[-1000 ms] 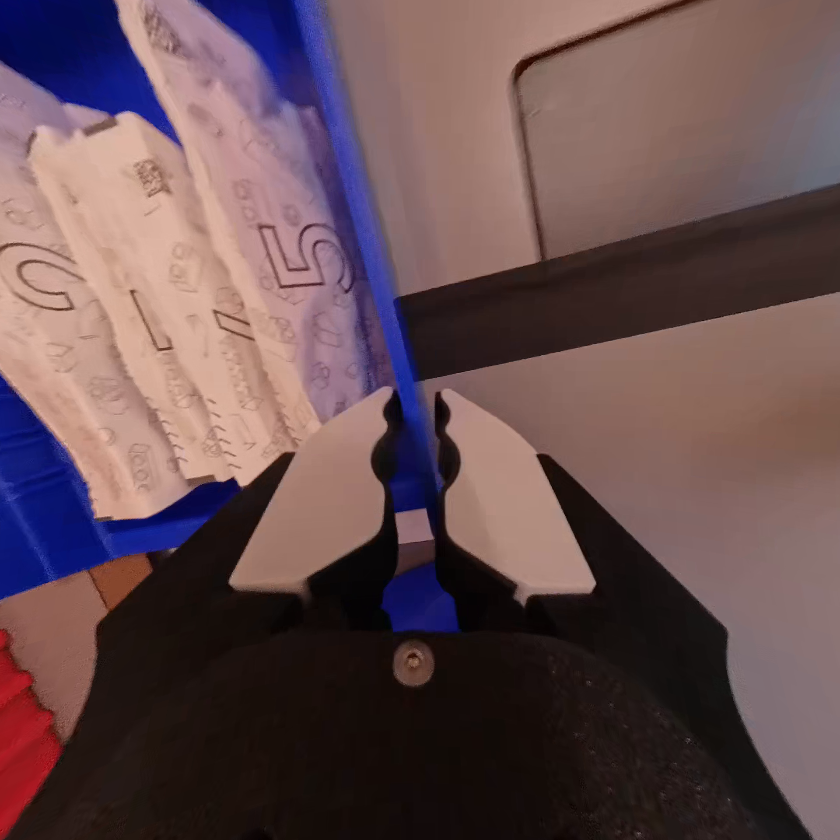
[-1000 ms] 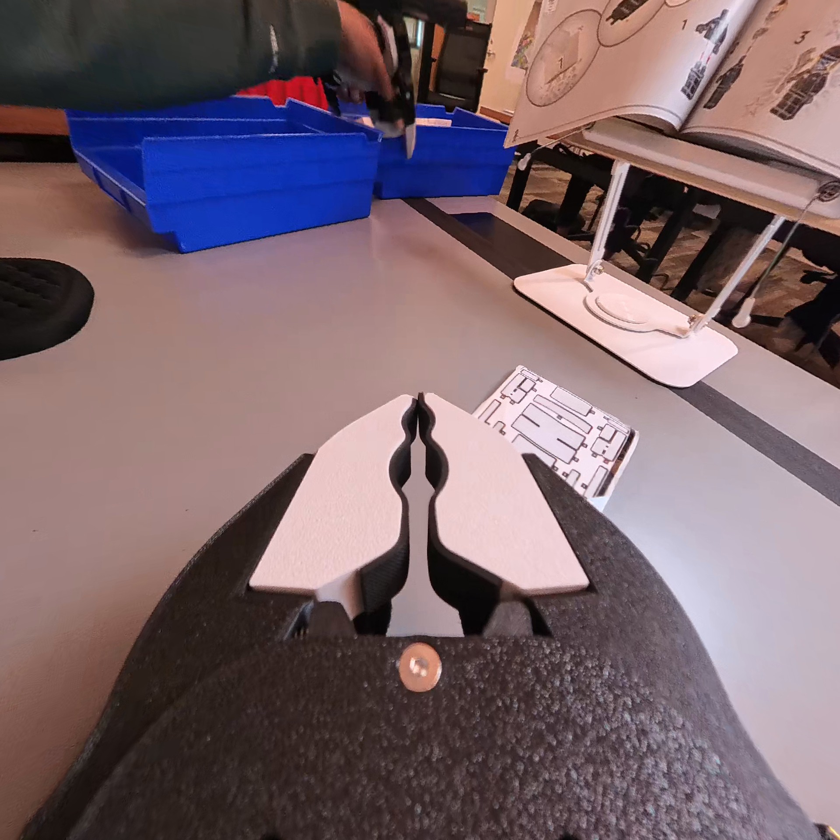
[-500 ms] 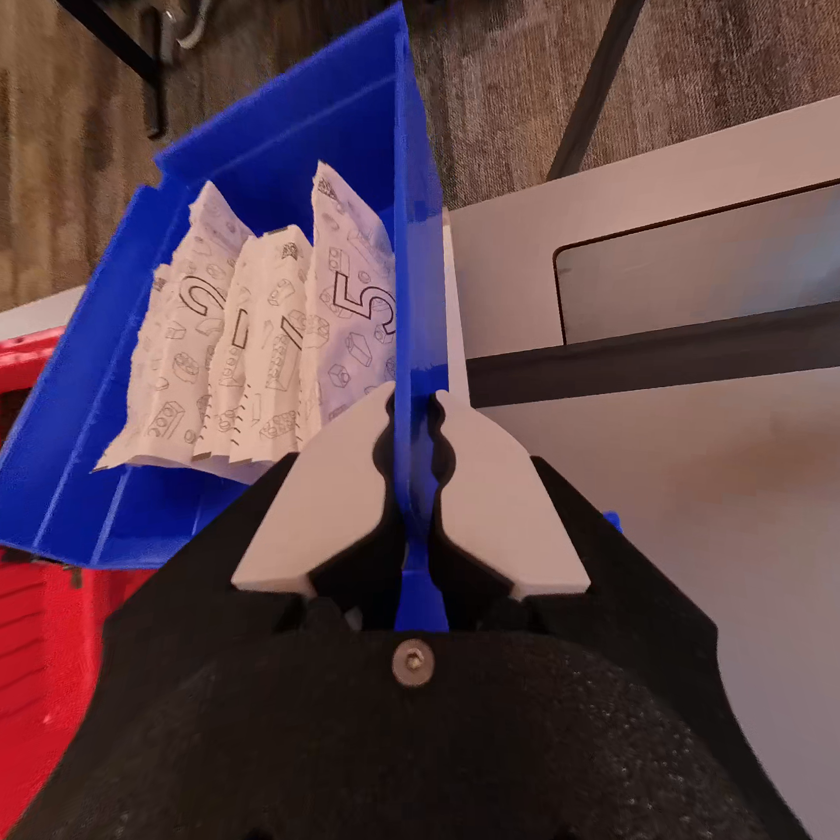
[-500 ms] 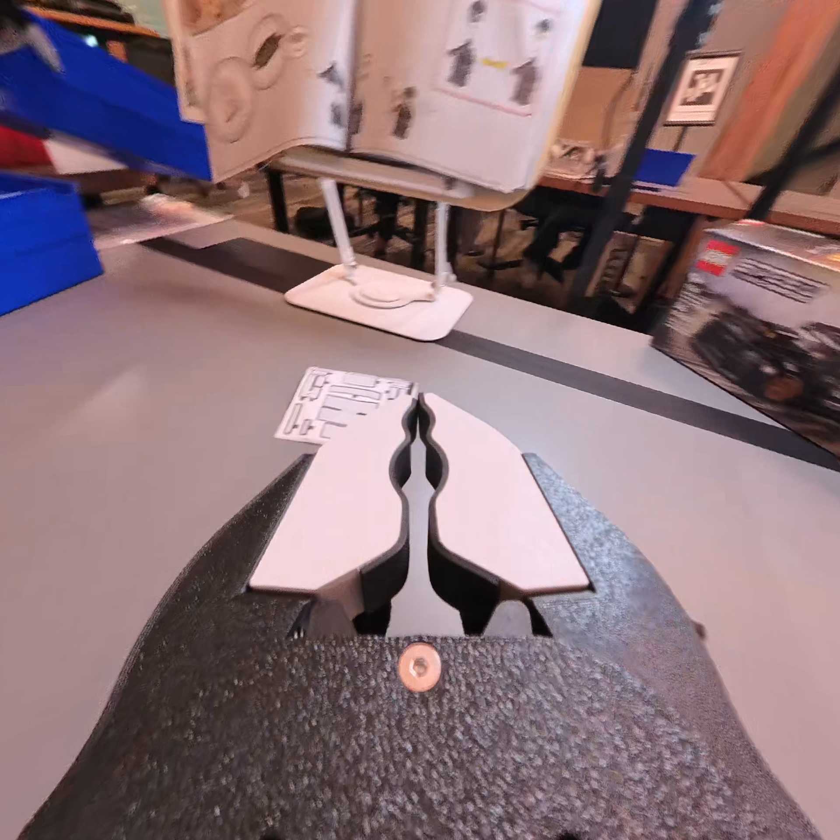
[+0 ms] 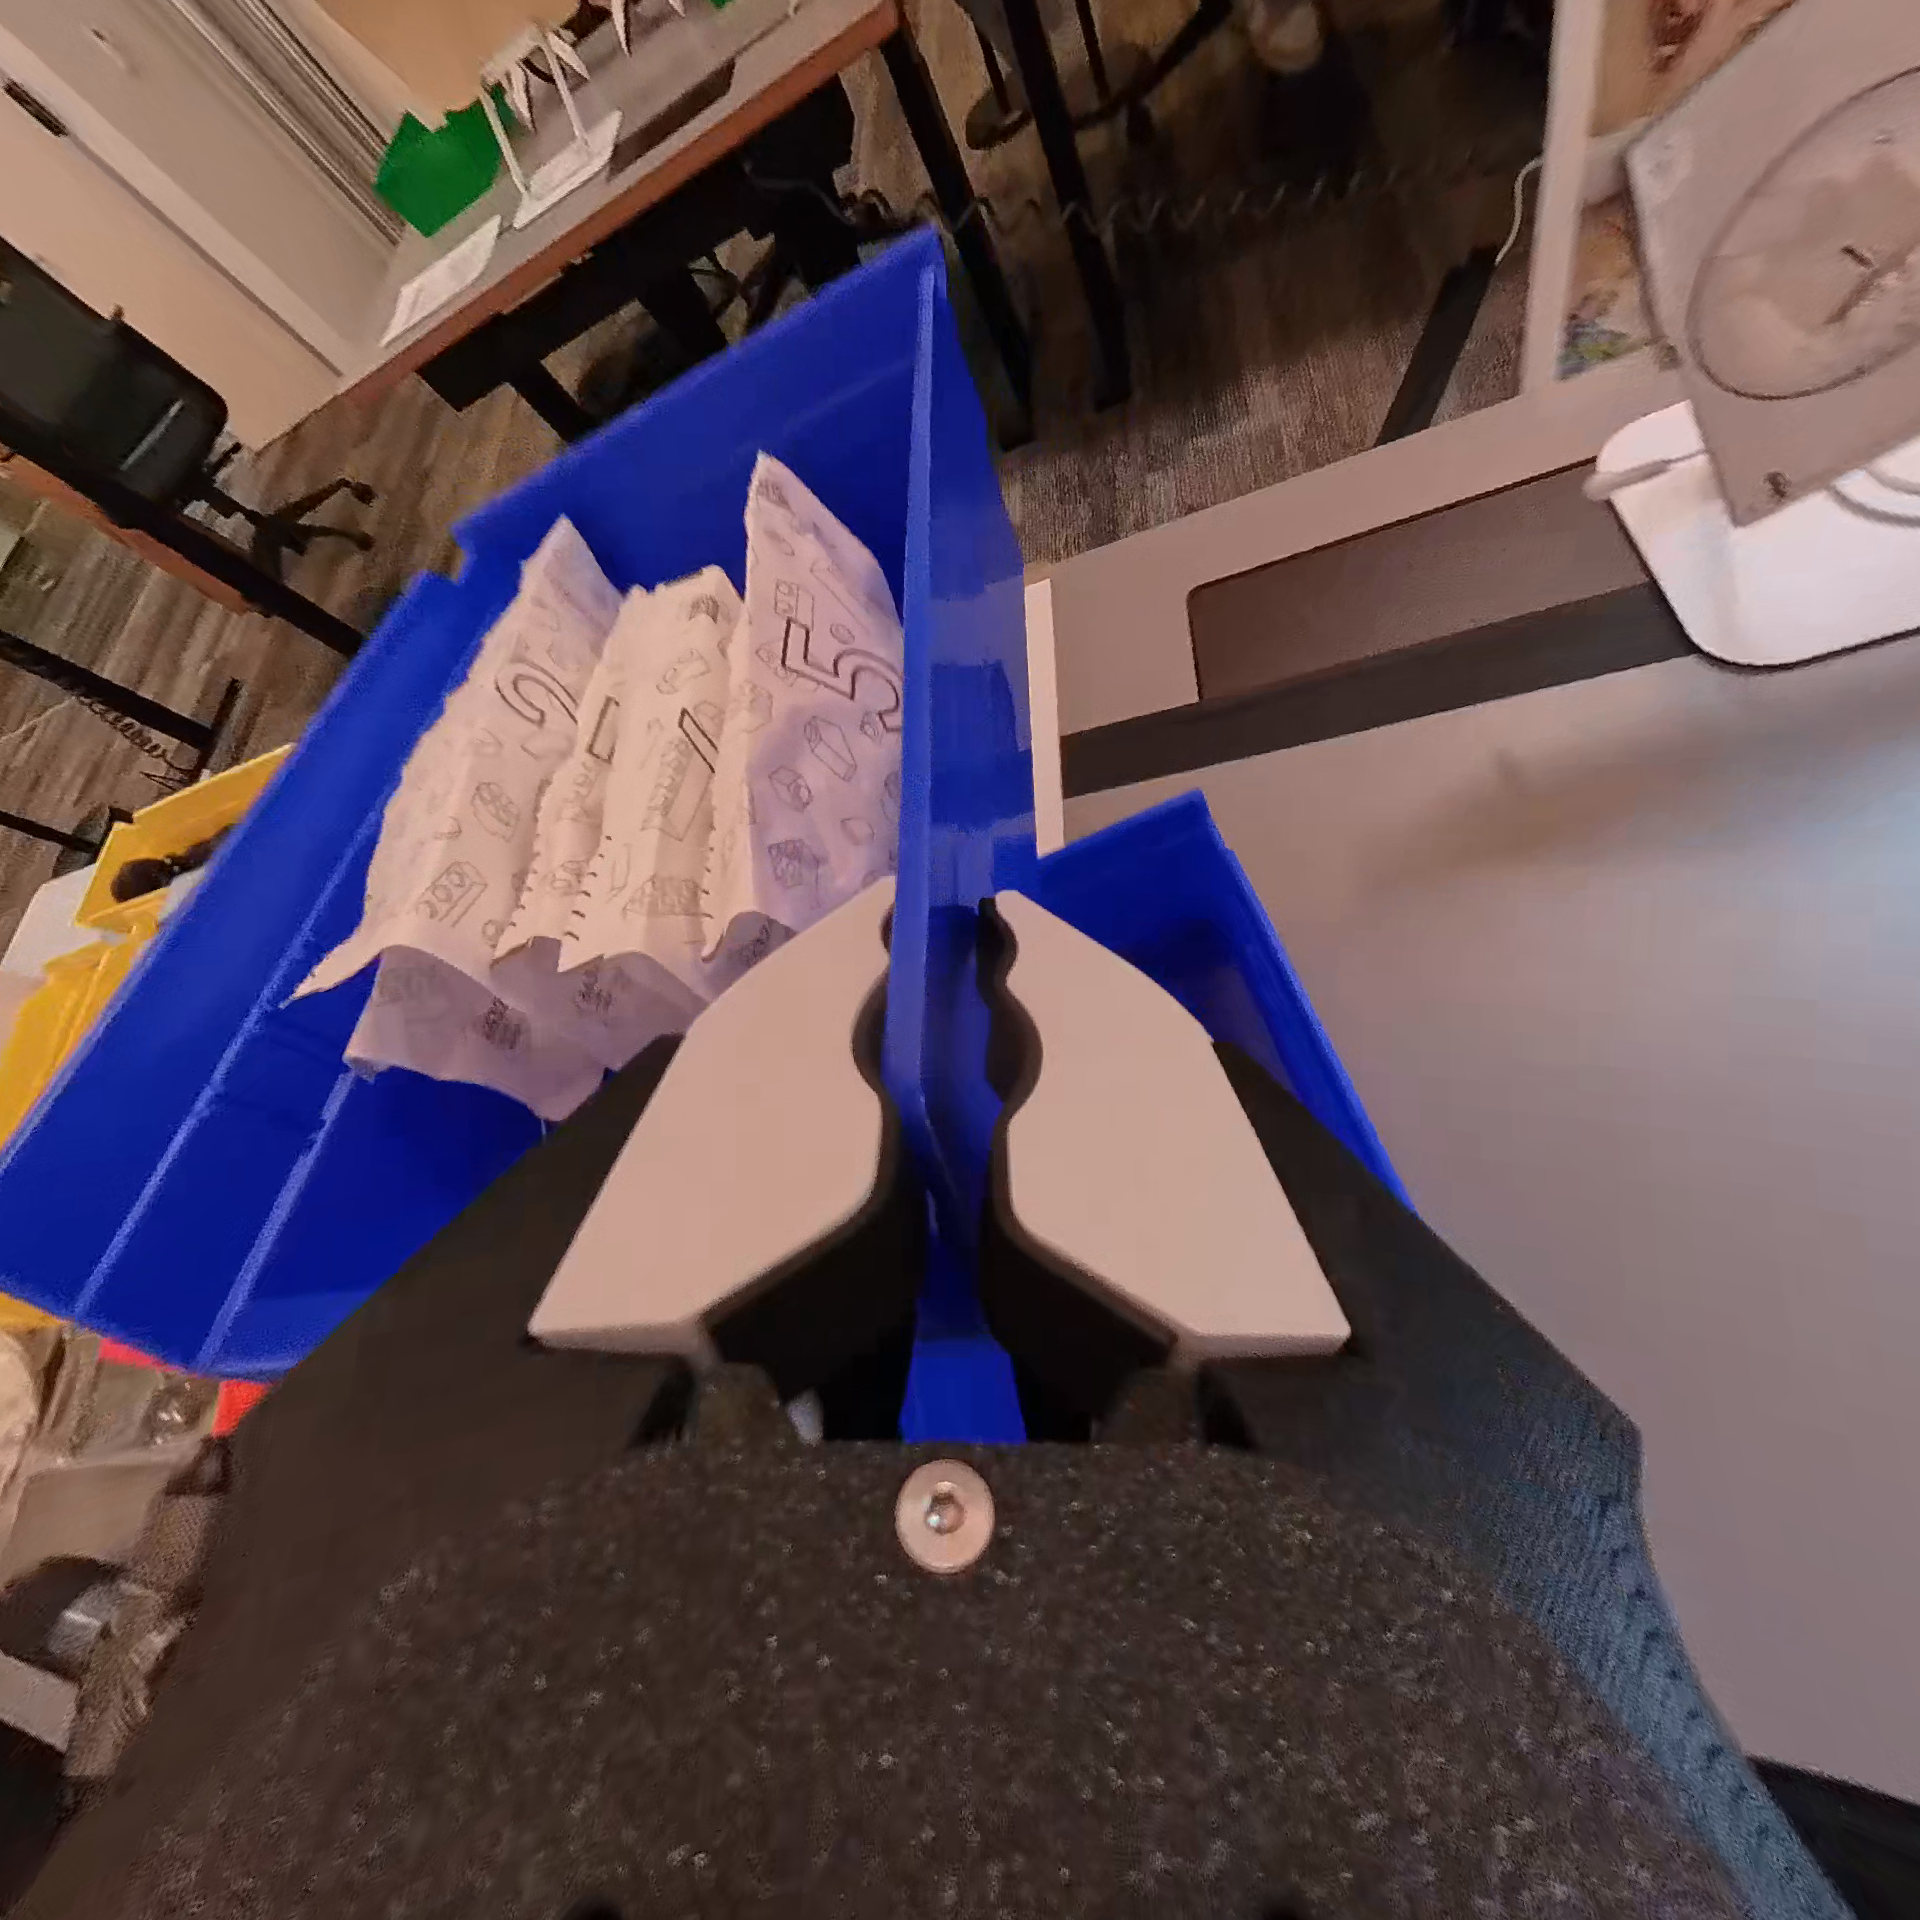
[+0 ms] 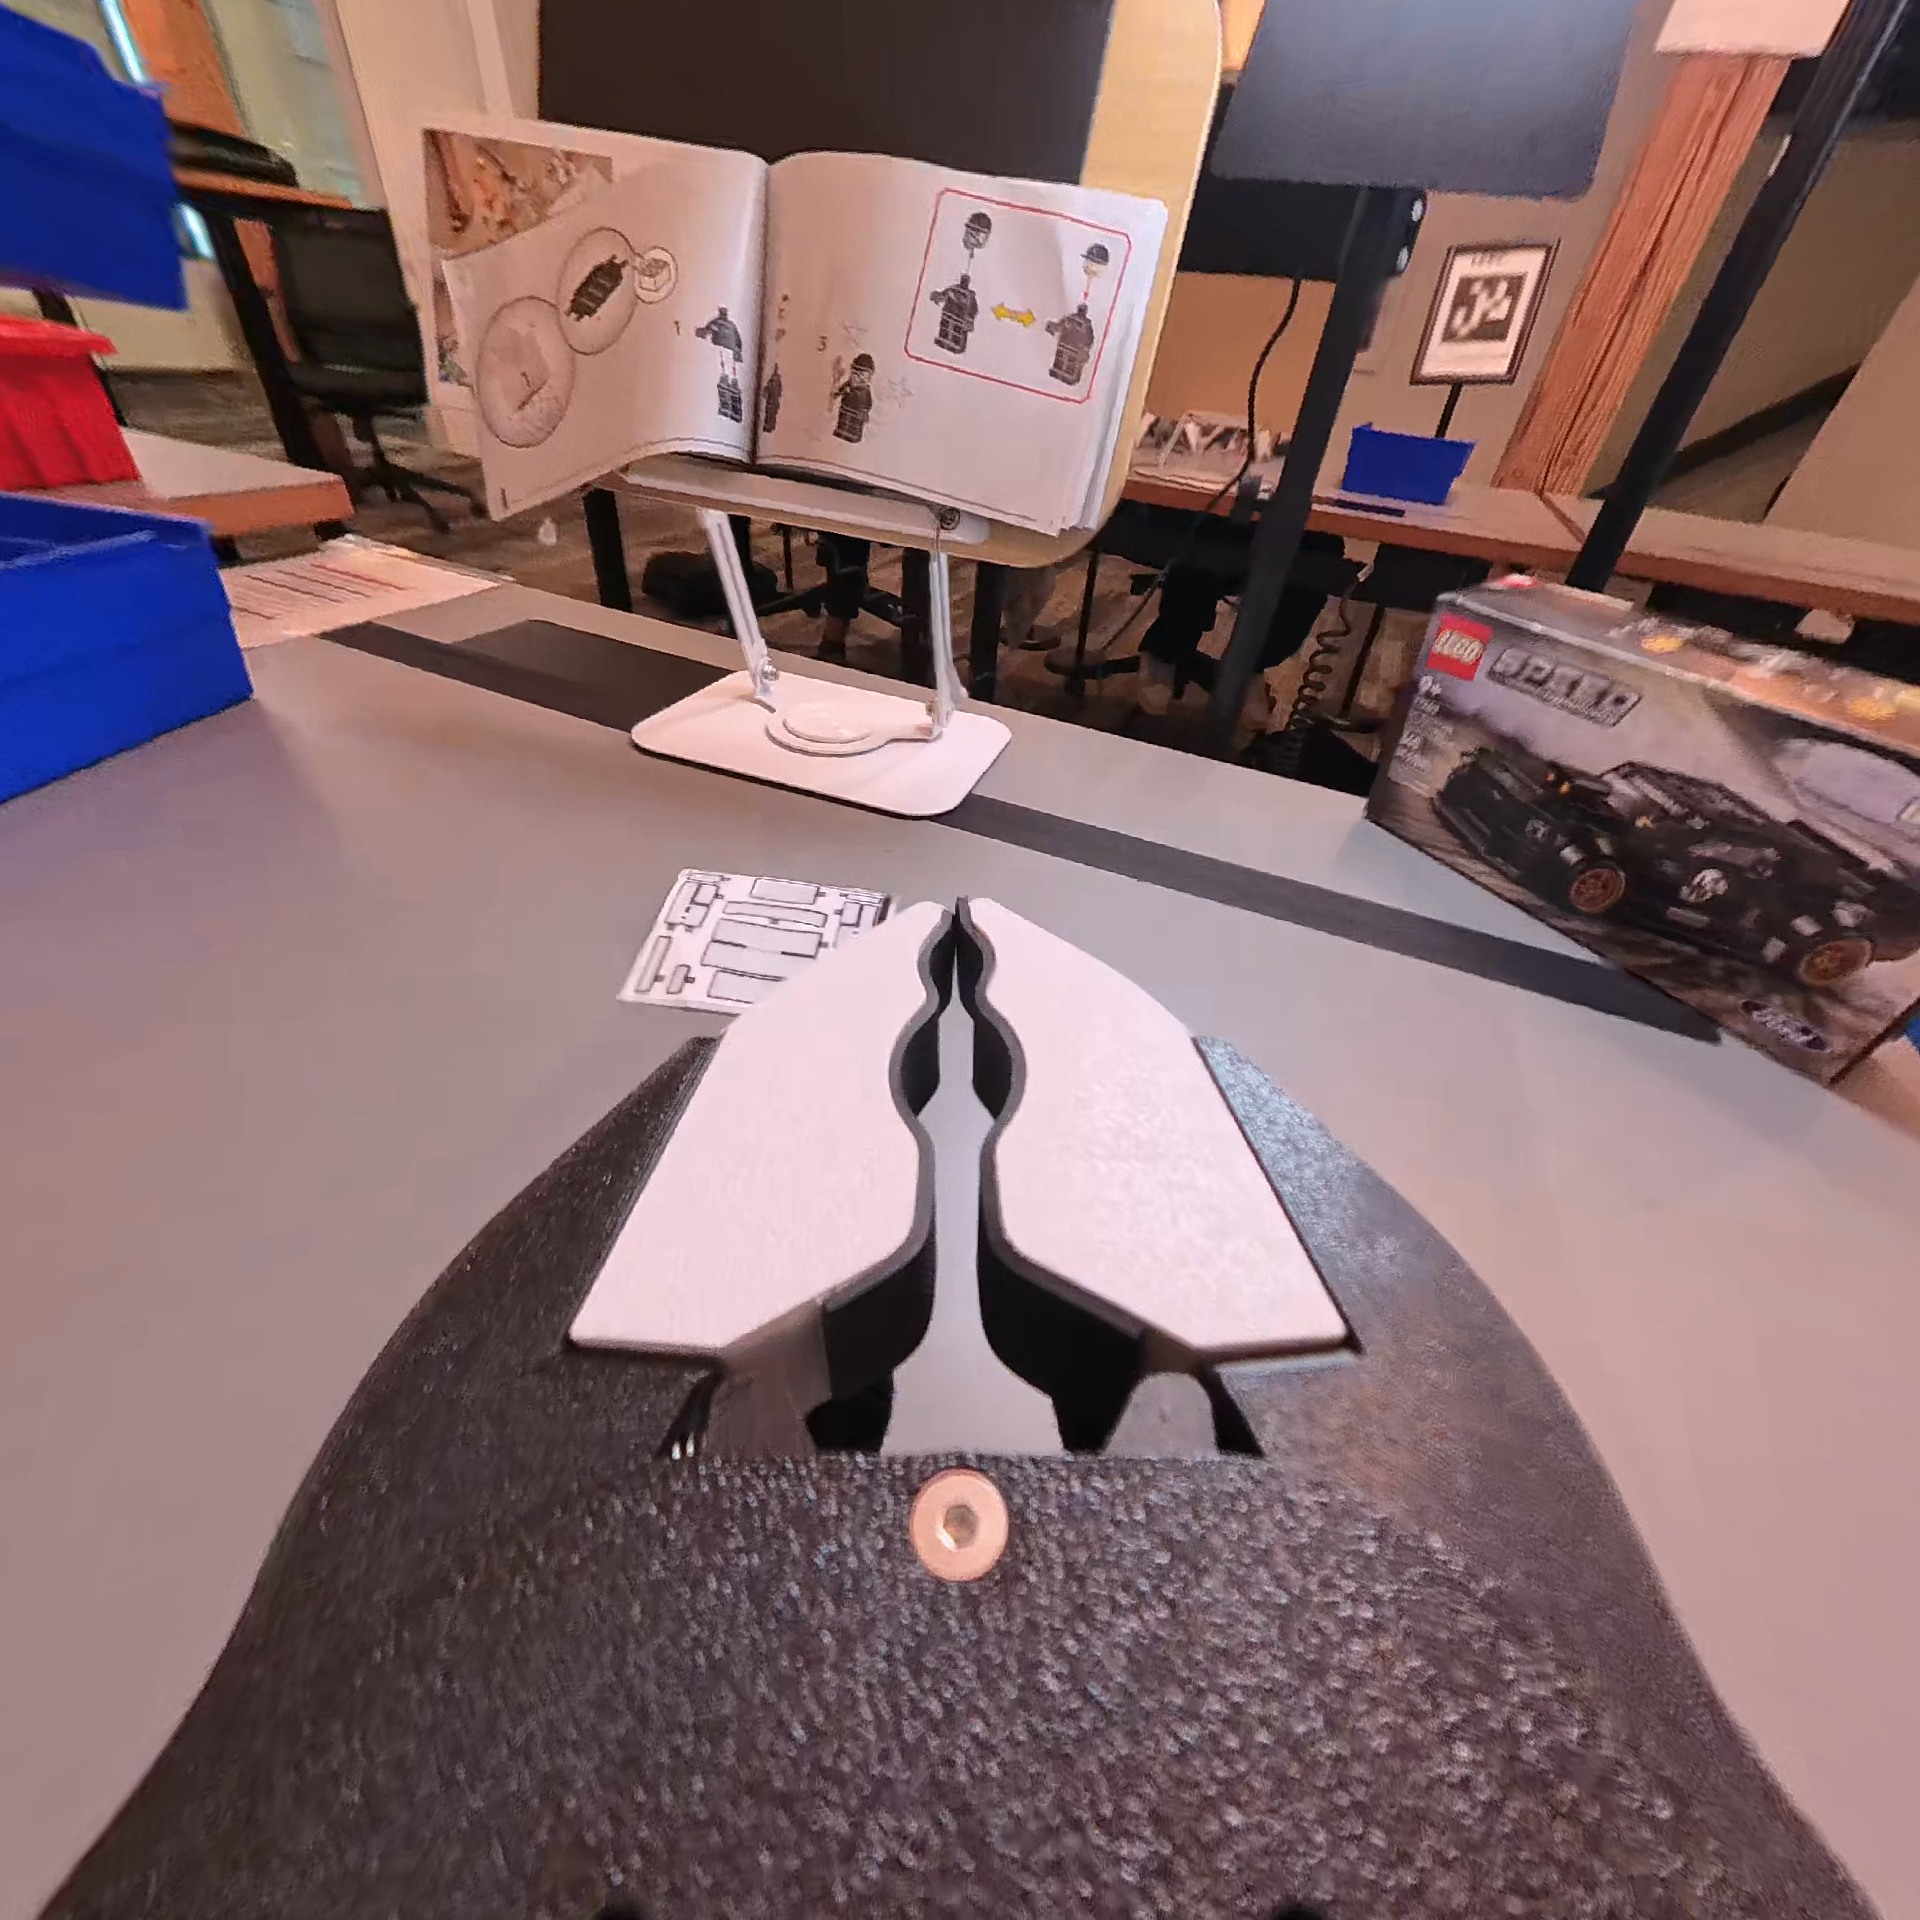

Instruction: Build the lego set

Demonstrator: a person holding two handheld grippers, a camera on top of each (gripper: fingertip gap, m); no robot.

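Fetching parts: the left gripper (image 5: 940, 914) clamps the wall of the blue bin (image 5: 951, 582), paper bags (image 5: 644, 790) inside at ten o'clock, while the right gripper (image 6: 957, 914) hovers closed and empty; setting the bin down level seems next.

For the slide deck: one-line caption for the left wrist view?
Left gripper clamps the blue bin wall, lifting paper bags off the table.

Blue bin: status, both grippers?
Left gripper shut on blue bin wall, bin tilted, paper bags inside. Right gripper shut, empty, above sticker sheet. Nothing in the way.
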